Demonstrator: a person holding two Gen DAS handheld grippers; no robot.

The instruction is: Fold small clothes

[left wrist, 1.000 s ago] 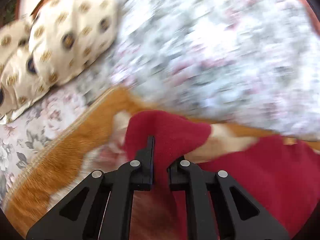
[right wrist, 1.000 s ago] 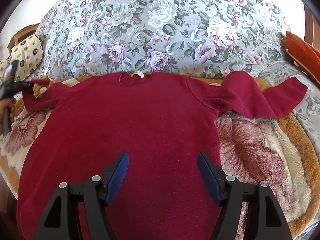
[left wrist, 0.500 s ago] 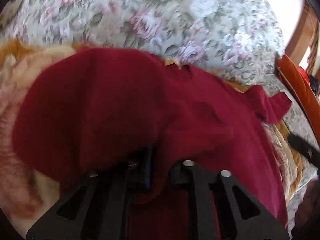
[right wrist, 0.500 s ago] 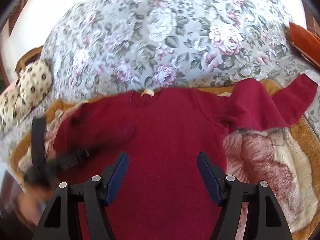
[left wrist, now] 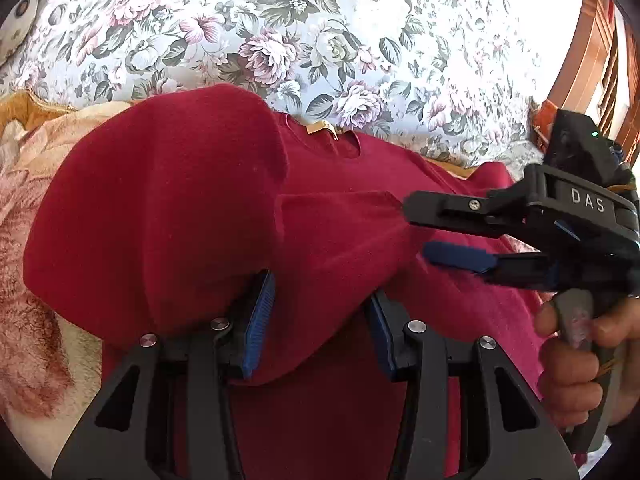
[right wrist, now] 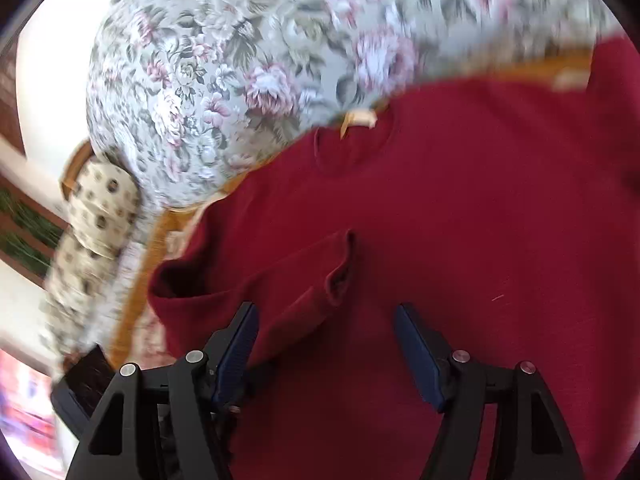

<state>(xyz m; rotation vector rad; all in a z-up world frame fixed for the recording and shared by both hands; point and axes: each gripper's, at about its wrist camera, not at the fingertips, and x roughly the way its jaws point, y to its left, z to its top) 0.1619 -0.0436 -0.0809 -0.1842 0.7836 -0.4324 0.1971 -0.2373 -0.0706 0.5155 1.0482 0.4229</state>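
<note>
Floral bedspread [left wrist: 320,40] behind red sweater [left wrist: 400,420]. My left gripper [left wrist: 316,312] jaws just opening, sleeve [left wrist: 200,216] draped between; my right gripper [right wrist: 326,354] jaws apart, empty. Risk: sleeve snags on pad, fold drags askew.

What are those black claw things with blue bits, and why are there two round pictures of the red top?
They are grabbers that a person holds, one in each hand, to fold clothes. Each carries a little camera looking along its two fingers, so you get one picture from each hand.

In the left hand's picture, the left gripper has just been opening; the sleeve lies loose between its blue pads. The right gripper comes in from the side, held by a hand.

The right hand's picture shows that gripper open above the red sweater, whose sleeve is folded across its front. The sweater lies on a fuzzy blanket, near a flowery cushion.
</note>
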